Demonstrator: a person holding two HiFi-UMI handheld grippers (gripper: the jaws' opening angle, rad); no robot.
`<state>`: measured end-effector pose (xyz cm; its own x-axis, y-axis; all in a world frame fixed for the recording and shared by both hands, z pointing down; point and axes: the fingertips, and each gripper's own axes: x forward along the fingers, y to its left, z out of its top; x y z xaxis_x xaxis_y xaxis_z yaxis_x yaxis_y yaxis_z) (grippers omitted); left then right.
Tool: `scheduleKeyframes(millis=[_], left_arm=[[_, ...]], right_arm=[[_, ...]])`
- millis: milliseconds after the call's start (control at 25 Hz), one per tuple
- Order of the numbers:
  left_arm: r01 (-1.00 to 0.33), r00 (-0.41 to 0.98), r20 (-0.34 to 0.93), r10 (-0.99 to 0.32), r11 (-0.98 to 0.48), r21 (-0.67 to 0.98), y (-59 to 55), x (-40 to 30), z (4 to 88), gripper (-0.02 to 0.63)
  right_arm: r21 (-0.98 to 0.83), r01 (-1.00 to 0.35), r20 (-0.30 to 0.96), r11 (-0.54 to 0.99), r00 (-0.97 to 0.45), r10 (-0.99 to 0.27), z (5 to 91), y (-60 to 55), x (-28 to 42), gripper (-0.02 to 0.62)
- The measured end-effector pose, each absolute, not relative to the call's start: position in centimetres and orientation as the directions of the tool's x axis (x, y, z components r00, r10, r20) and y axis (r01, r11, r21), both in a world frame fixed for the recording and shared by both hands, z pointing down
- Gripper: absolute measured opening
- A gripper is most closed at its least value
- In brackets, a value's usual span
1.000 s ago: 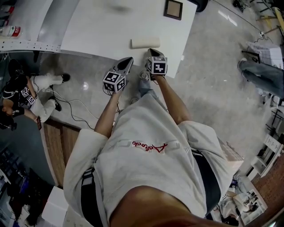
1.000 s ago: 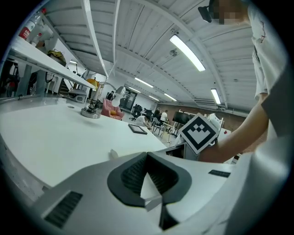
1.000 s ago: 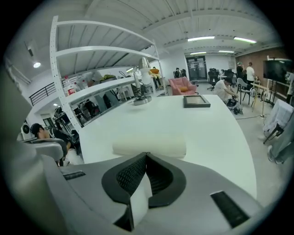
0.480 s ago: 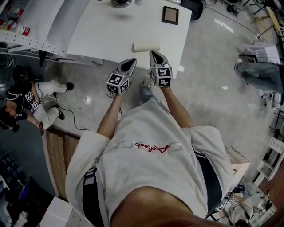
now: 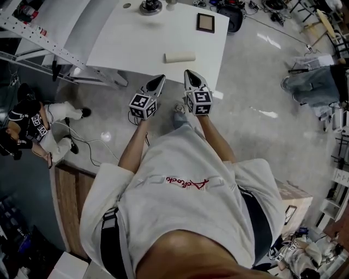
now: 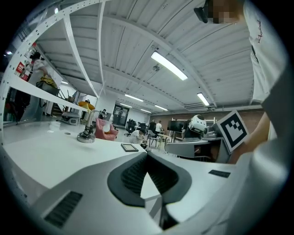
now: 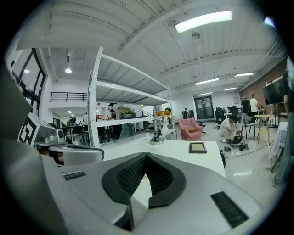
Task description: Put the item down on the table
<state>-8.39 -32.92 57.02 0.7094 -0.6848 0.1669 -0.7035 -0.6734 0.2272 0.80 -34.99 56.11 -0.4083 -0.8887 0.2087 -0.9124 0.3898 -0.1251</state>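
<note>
A cream roll point(image 5: 180, 56) lies on its side on the white table point(image 5: 131, 43), near the front edge. Both grippers are held side by side just short of it, at that edge. The left gripper point(image 5: 159, 80) points at the table with its jaws shut and nothing between them; the left gripper view shows its ribbed pads point(image 6: 133, 174) meeting at the tip. The right gripper point(image 5: 188, 74) is also shut and empty, and its pads point(image 7: 158, 176) touch at the tip. Neither gripper touches the roll, which does not show in either gripper view.
A small framed picture point(image 5: 205, 22) and a metal stand point(image 5: 151, 6) sit at the table's far side. A shelving rack point(image 5: 38, 38) stands to the left. One person crouches on the floor at left point(image 5: 32, 120) near cables point(image 5: 92, 131); another is at right point(image 5: 316, 87).
The head view has tilted up, so more of the table and its far objects show. Both grippers stay shut and side by side at the near edge. The roll has not moved.
</note>
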Motion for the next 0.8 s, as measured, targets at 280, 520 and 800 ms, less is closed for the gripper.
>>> scheduleKeyframes(millis=[280,520,800], left_arm=[[-0.696,0.717,0.156,-0.680,-0.682,0.224,-28.4,-8.8,56.6,0.015],[-0.693,0.720,0.161,-0.675,-0.686,0.224,-25.3,-8.3,56.7,0.015],[-0.700,0.714,0.174,-0.678,-0.691,0.180,-22.2,-7.2,56.4,0.015]], right_arm=[[-0.122,-0.913,0.192,0.390,-0.407,-0.893,55.1,-29.7,0.0,-0.011],[-0.157,-0.918,0.171,0.365,-0.389,-0.905,54.5,-26.0,1.0,-0.012],[-0.174,-0.902,0.156,0.394,-0.420,-0.894,54.2,-23.5,2.1,-0.014]])
